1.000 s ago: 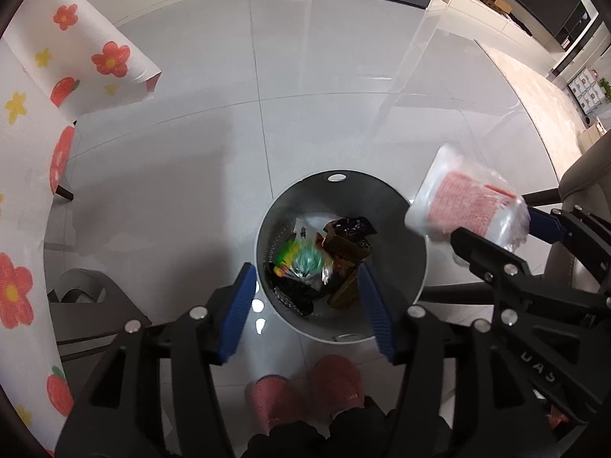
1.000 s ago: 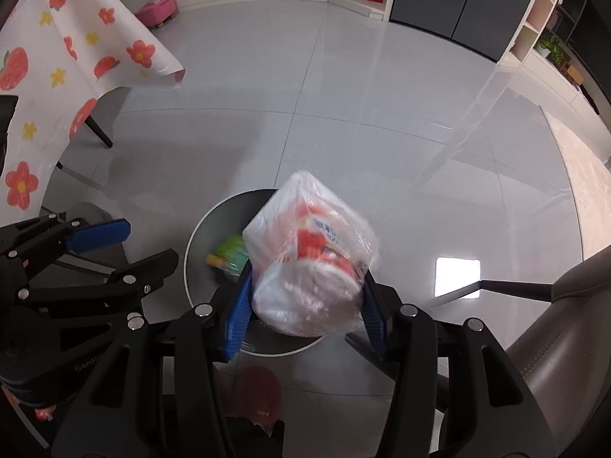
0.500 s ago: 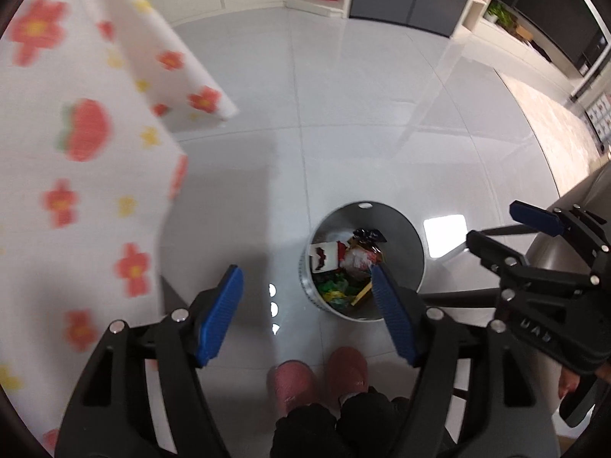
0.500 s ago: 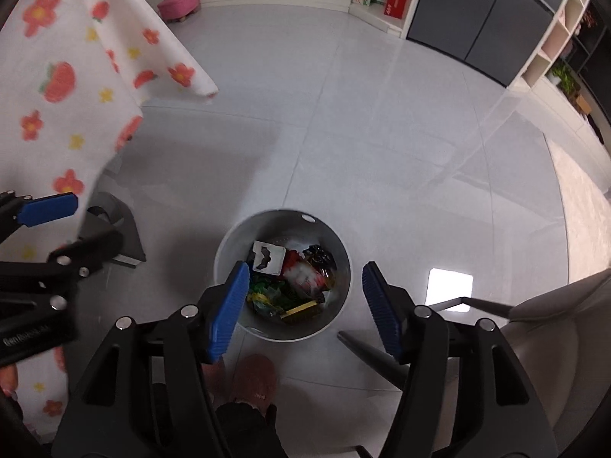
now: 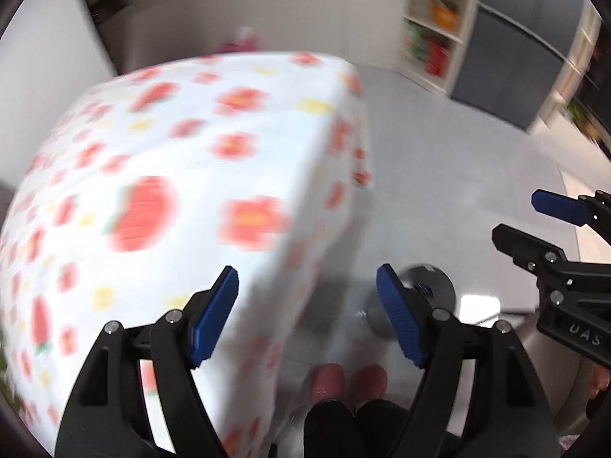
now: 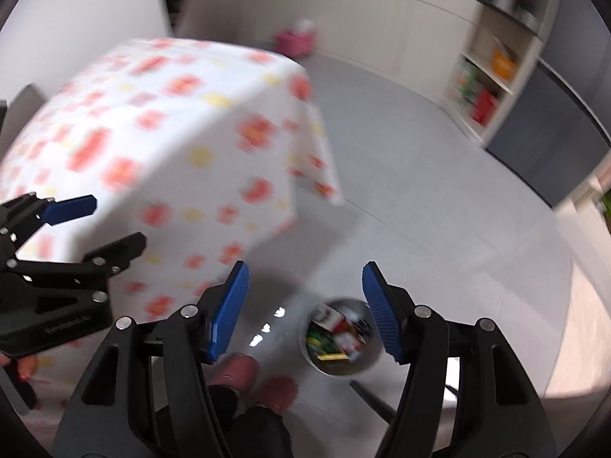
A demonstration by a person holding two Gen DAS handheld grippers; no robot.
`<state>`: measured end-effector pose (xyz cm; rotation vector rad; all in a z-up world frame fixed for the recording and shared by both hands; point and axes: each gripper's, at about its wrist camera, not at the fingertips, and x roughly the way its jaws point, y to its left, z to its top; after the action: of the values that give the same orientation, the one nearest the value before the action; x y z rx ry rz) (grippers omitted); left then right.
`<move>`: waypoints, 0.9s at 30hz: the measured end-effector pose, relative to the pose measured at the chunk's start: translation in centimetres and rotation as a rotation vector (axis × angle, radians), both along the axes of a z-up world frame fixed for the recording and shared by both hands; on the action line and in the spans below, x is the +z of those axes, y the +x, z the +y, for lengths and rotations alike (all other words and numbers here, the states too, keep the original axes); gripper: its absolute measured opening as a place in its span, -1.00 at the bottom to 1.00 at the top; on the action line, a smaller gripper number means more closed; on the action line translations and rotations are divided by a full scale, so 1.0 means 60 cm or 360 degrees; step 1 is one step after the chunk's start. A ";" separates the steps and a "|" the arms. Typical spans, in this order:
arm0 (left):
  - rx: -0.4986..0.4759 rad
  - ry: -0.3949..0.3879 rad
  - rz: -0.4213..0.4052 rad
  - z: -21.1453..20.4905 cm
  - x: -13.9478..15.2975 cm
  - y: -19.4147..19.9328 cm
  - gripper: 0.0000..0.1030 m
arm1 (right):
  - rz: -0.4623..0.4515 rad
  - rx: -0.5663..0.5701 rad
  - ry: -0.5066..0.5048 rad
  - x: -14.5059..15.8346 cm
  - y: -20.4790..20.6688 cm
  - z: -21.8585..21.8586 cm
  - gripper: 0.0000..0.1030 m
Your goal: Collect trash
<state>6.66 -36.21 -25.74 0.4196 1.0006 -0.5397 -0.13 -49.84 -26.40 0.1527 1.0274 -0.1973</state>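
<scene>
A round grey trash bin (image 6: 366, 362) stands on the floor low in the right wrist view, with several wrappers (image 6: 336, 334) inside. In the left wrist view the bin (image 5: 439, 290) shows partly behind the right finger. My left gripper (image 5: 307, 315) is open and empty, held high over the edge of the table with a flowered cloth (image 5: 152, 198). My right gripper (image 6: 305, 309) is open and empty, above and left of the bin. Each gripper shows in the other's view: the right one (image 5: 534, 221), the left one (image 6: 103, 225).
The flowered tablecloth (image 6: 160, 145) hangs over the table's corner to the left of the bin. Pink slippers (image 6: 252, 378) stand beside the bin. A shelf unit (image 6: 485, 76) and dark cabinets line the far wall. A pink object (image 6: 296, 40) sits on the floor far back. Both views are blurred.
The right gripper let the plastic-wrapped trash go into the bin and is now empty. Both grippers have risen and swung up toward the table, so the bin looks smaller and lower.
</scene>
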 end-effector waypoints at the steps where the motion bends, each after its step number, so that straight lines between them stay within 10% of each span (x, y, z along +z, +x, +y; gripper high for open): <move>1: 0.0065 -0.0002 -0.0022 0.019 0.019 0.005 0.48 | 0.0000 0.0071 -0.0009 0.020 0.016 0.020 0.18; 13: 0.0875 -0.0076 -0.0142 0.329 0.191 0.037 0.61 | -0.0152 0.0749 0.0011 0.195 0.139 0.285 0.20; 27: 0.1175 -0.0104 -0.0244 0.509 0.315 -0.014 0.63 | -0.0250 0.1025 0.0046 0.298 0.139 0.480 0.43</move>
<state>5.82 -5.65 -6.82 0.0134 0.9083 0.1250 8.20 -21.01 -8.52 -0.1385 0.8771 0.4096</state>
